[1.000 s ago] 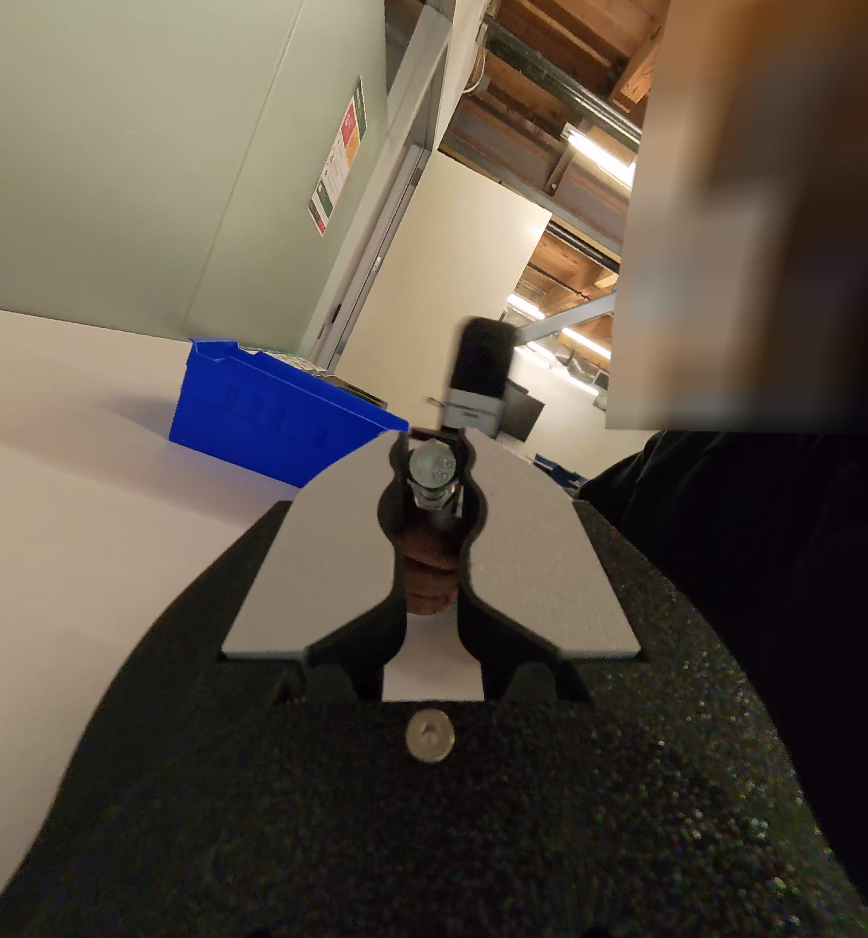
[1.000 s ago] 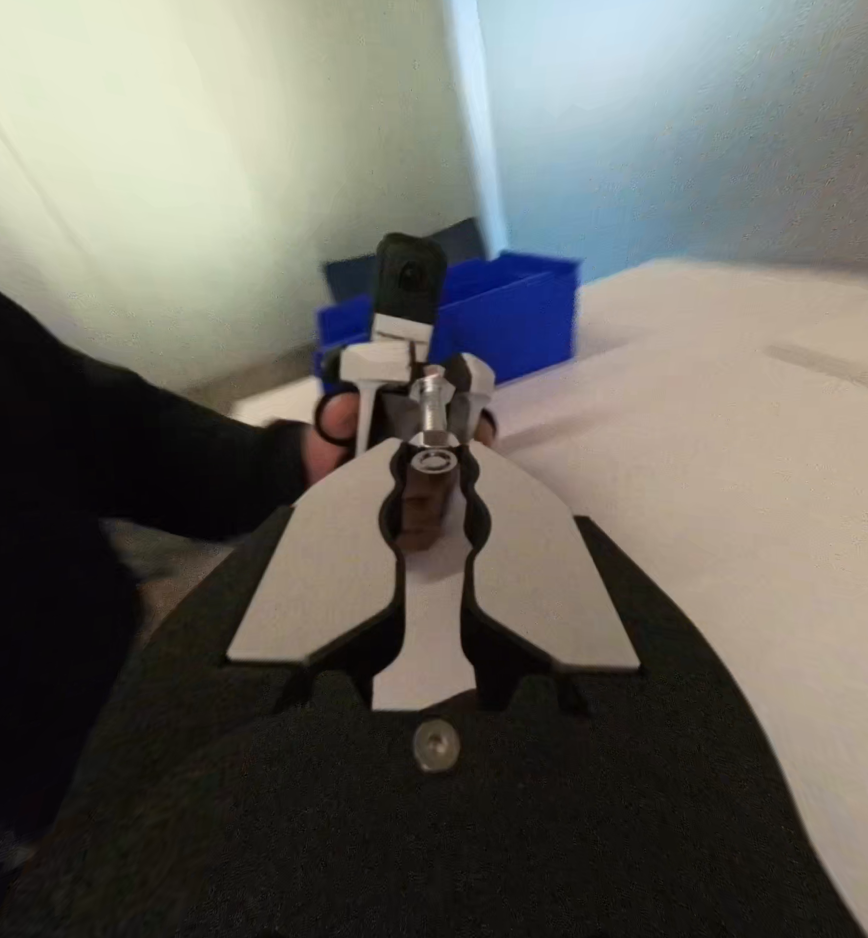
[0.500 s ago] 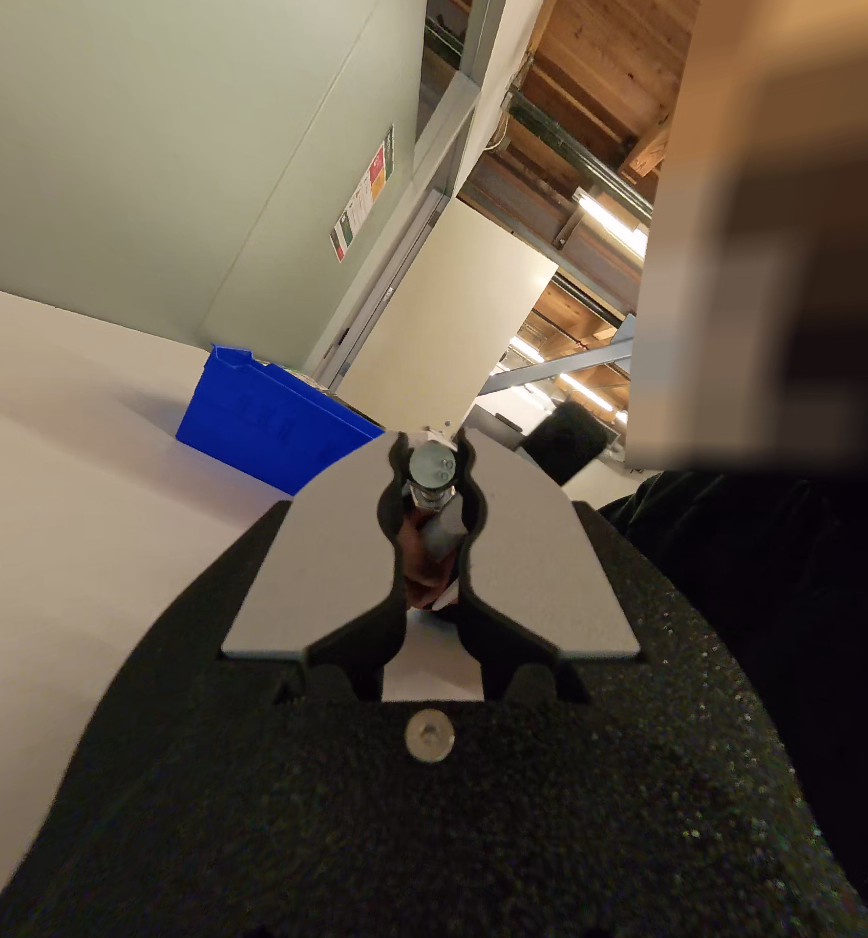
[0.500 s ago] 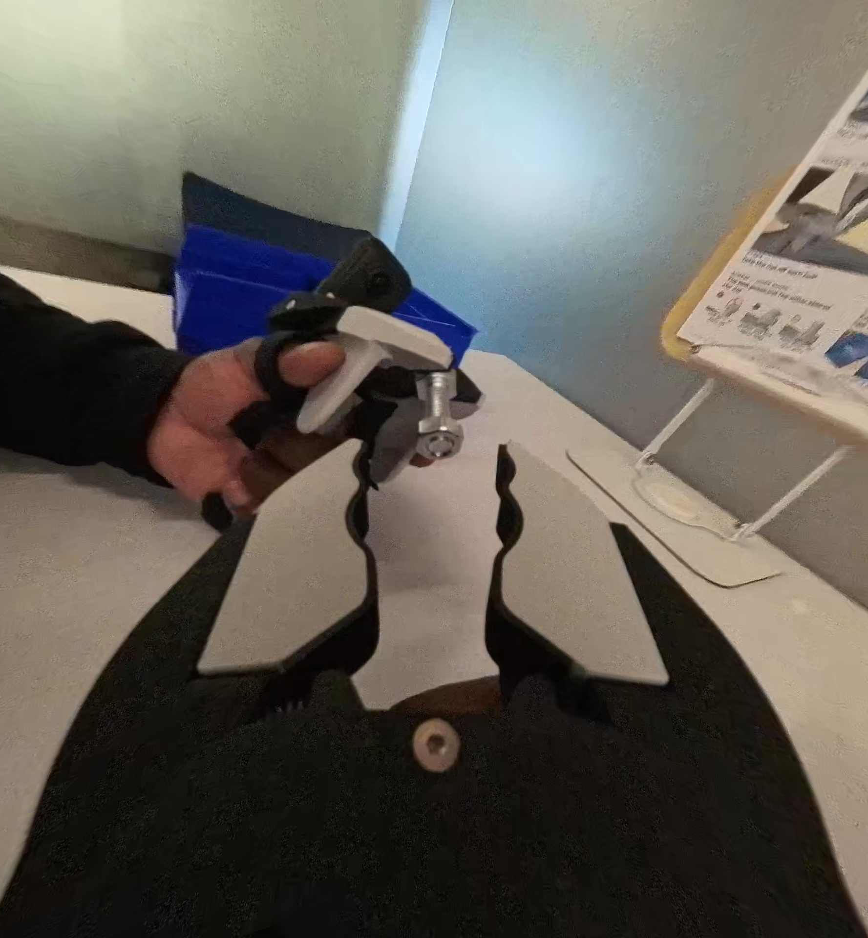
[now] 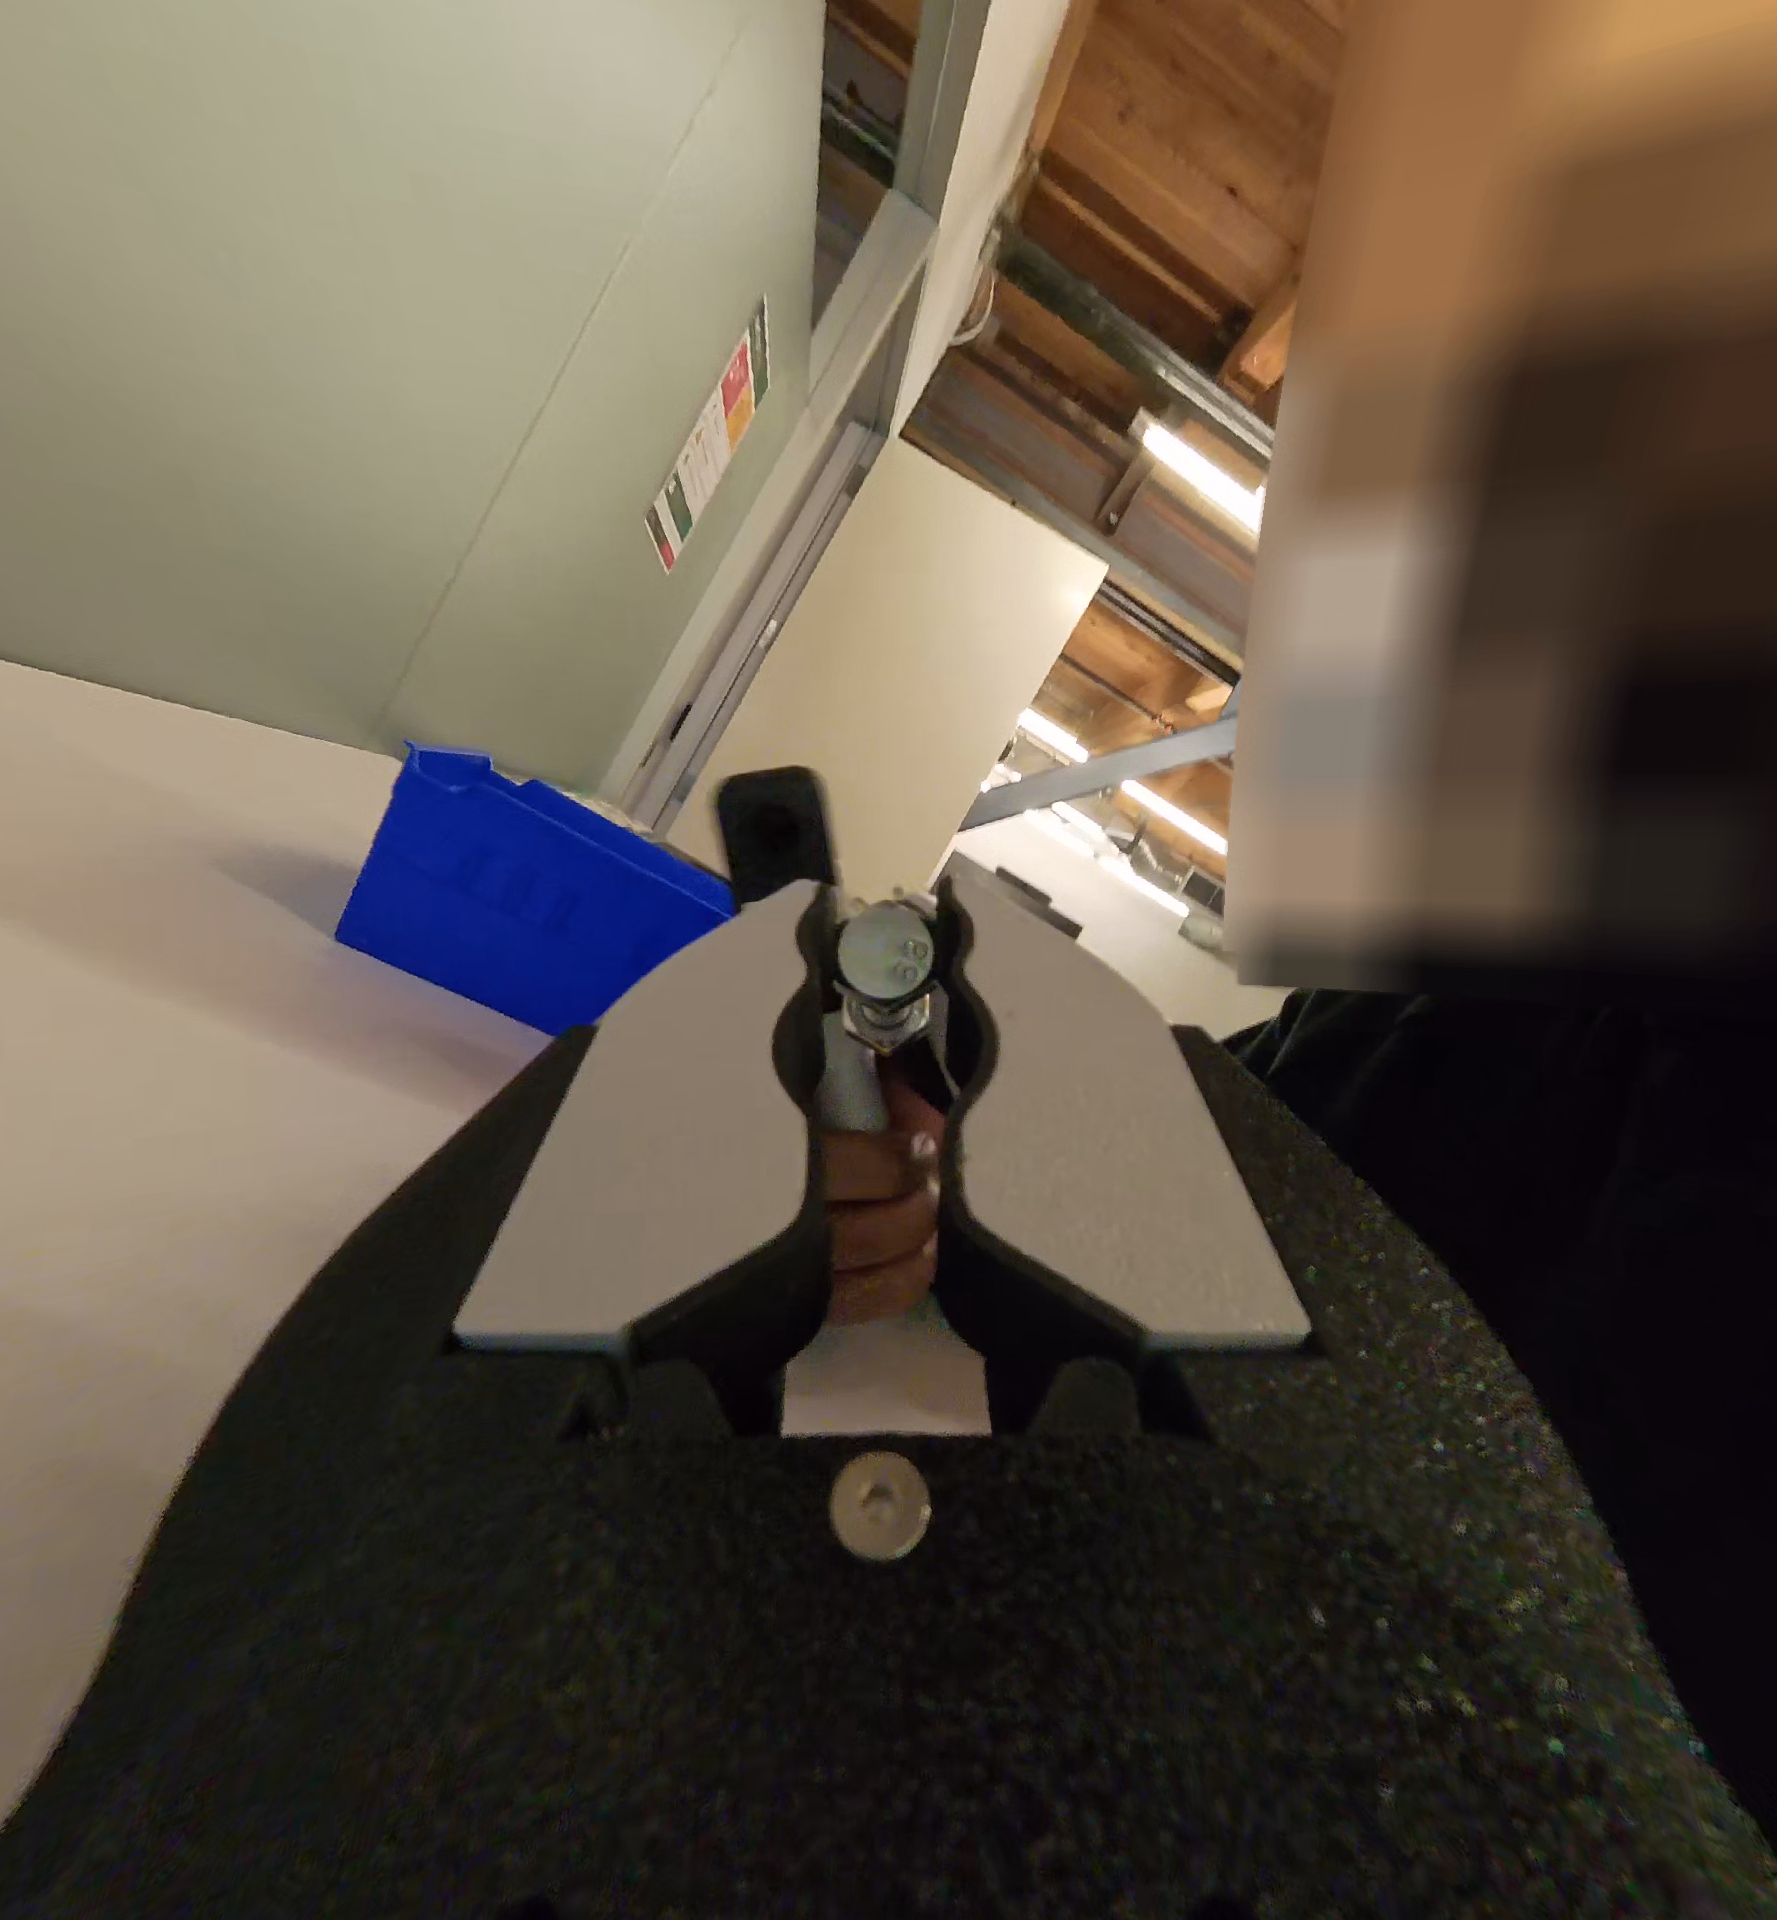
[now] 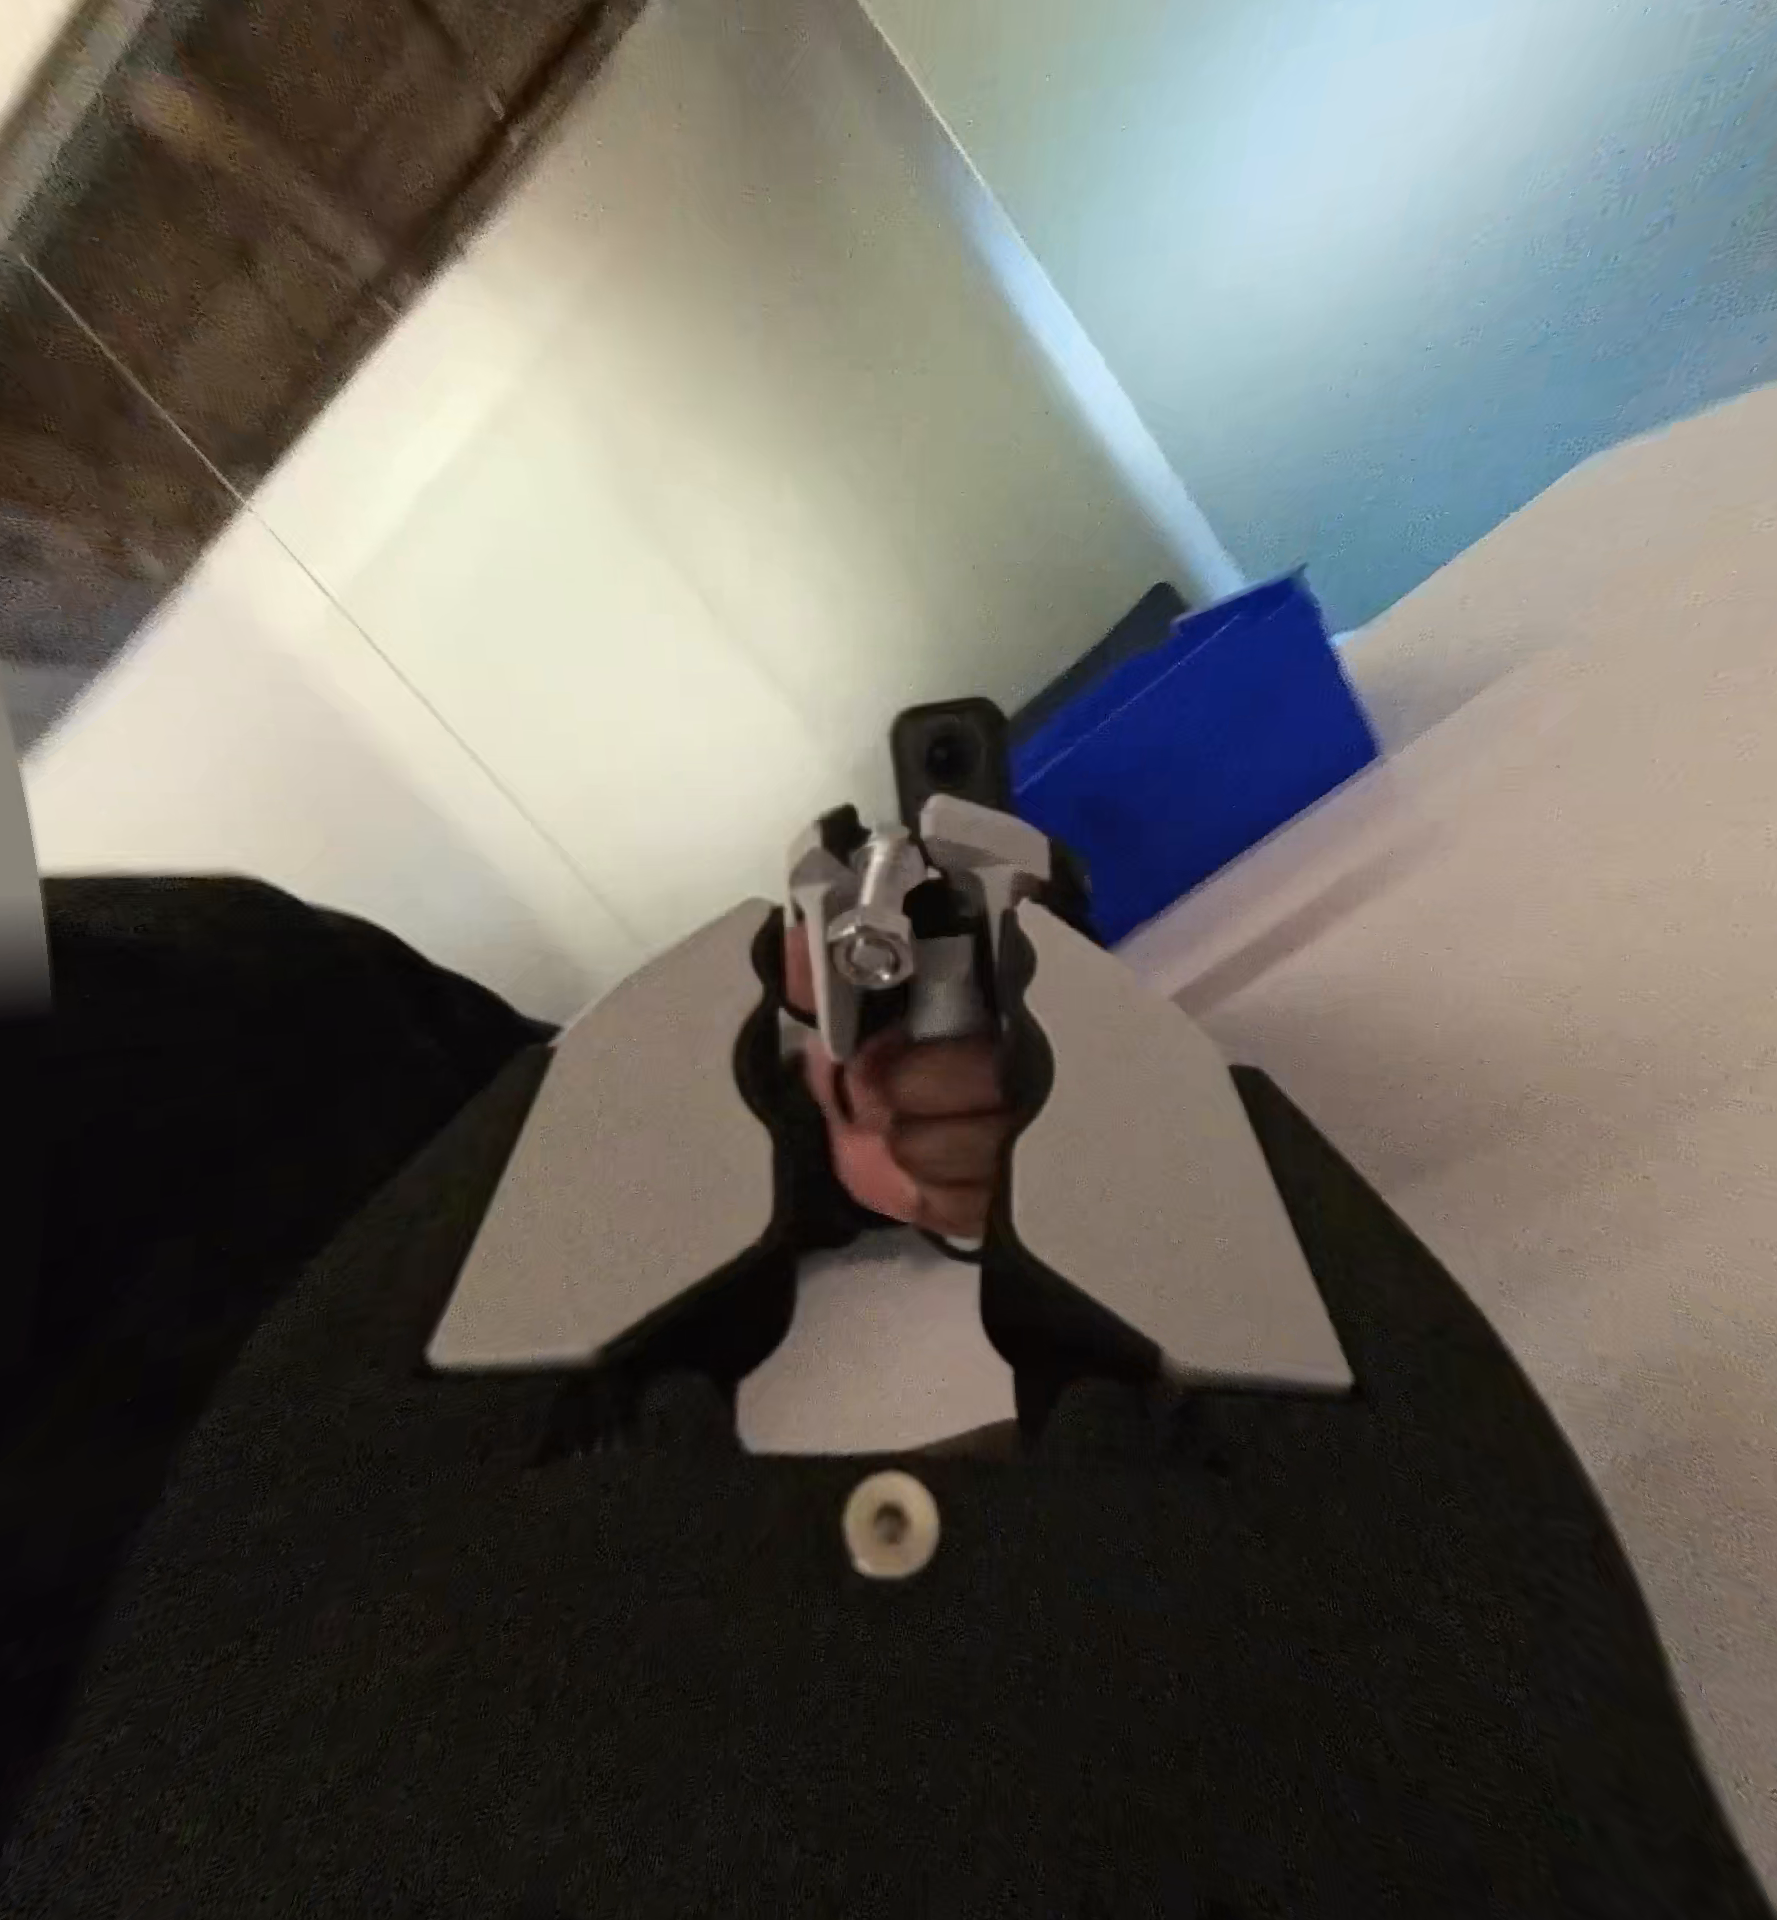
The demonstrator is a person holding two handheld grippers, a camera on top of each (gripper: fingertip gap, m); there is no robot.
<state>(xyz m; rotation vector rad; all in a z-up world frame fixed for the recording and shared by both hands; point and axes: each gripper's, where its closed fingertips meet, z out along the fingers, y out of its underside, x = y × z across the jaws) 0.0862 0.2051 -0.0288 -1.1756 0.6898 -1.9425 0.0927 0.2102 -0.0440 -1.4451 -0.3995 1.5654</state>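
Table white; blue bin at far edge. Both grippers held up off the table, tip to tip, nearly coaxial. L gripper: jaws clamped on bolt at head end, shank toward R. R gripper: jaws apart, straddling nut on shank end; no pad contact seen.
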